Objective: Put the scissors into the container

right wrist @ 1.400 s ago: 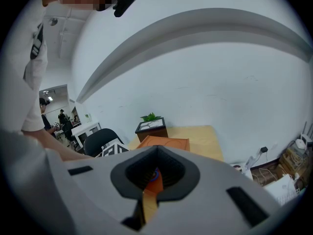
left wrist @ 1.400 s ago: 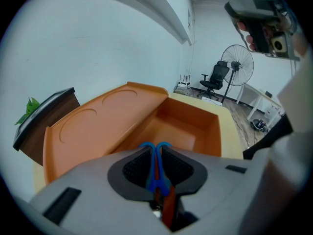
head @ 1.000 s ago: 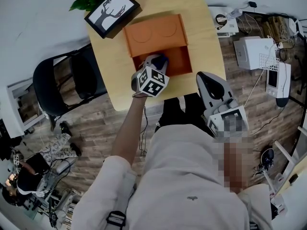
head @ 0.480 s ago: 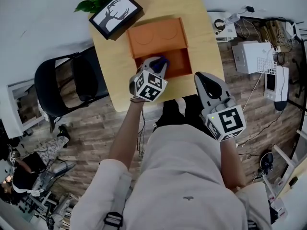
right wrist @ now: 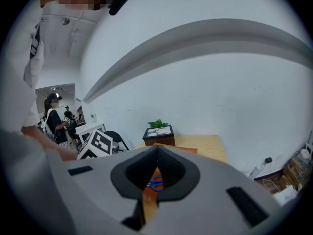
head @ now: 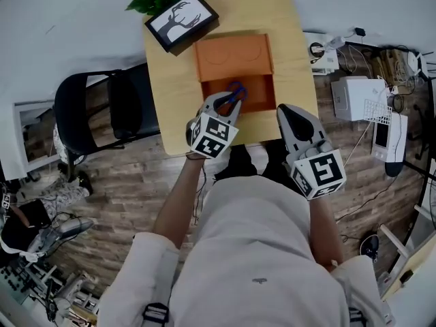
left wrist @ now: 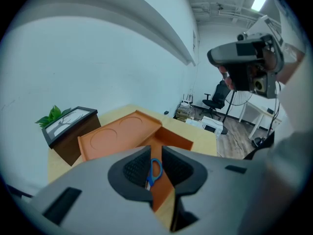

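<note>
Blue-handled scissors (head: 236,90) lie inside the open orange container (head: 262,95) on the wooden table; its lid (head: 234,50) is folded back flat. My left gripper (head: 228,99) hovers at the container's near side, jaws shut and empty, tips just short of the scissors. Through the slit of its jaws in the left gripper view (left wrist: 150,151), the scissors (left wrist: 155,169) rest on the orange floor. My right gripper (head: 286,107) hangs shut over the table's near right corner. In the right gripper view (right wrist: 157,149) the scissors (right wrist: 156,182) show small beyond its jaws.
A framed deer picture (head: 181,19) and a green plant (head: 153,0) stand at the table's far left corner. A black chair (head: 102,114) is left of the table (head: 170,94). White equipment and cables (head: 361,87) lie on the floor to the right.
My left gripper has drawn back a little from over the container, and the scissors now show lying inside it. The right gripper has hardly moved.
</note>
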A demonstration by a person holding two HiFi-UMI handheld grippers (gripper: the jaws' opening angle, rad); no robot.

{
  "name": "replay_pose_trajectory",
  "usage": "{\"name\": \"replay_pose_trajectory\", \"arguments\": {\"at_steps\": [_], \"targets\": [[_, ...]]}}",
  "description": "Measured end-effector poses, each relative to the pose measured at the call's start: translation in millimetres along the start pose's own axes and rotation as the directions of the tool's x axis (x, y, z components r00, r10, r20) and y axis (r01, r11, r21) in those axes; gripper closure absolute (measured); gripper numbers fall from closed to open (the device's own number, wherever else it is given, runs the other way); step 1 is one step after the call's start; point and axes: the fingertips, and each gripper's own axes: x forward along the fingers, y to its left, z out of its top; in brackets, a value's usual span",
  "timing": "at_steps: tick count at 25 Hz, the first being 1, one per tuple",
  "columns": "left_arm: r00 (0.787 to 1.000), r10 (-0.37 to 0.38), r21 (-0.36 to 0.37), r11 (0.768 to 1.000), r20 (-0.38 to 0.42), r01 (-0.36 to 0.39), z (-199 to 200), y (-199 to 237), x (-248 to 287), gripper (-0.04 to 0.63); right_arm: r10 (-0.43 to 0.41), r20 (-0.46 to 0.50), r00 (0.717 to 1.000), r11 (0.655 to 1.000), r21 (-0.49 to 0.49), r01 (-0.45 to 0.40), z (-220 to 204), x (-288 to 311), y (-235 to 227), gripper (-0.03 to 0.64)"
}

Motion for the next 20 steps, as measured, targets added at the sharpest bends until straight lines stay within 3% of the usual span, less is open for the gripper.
{"name": "replay_pose_trajectory", "arguments": {"at_steps": [10, 20], "targets": [[0.98, 0.123, -0.165, 0.982, 0.159, -0.096, 42, -12, -57, 0.57, 0.097, 0.038, 0.995, 0.993, -0.064, -0.095, 14, -12, 1, 0.618], [0.917, 0.295, -0.375, 0.909, 0.269, -0.183, 86, -65, -103, 0.574, 0.253, 0.113, 0.961, 0.959, -0.157, -0.235, 43, -53, -13, 0.618]]}}
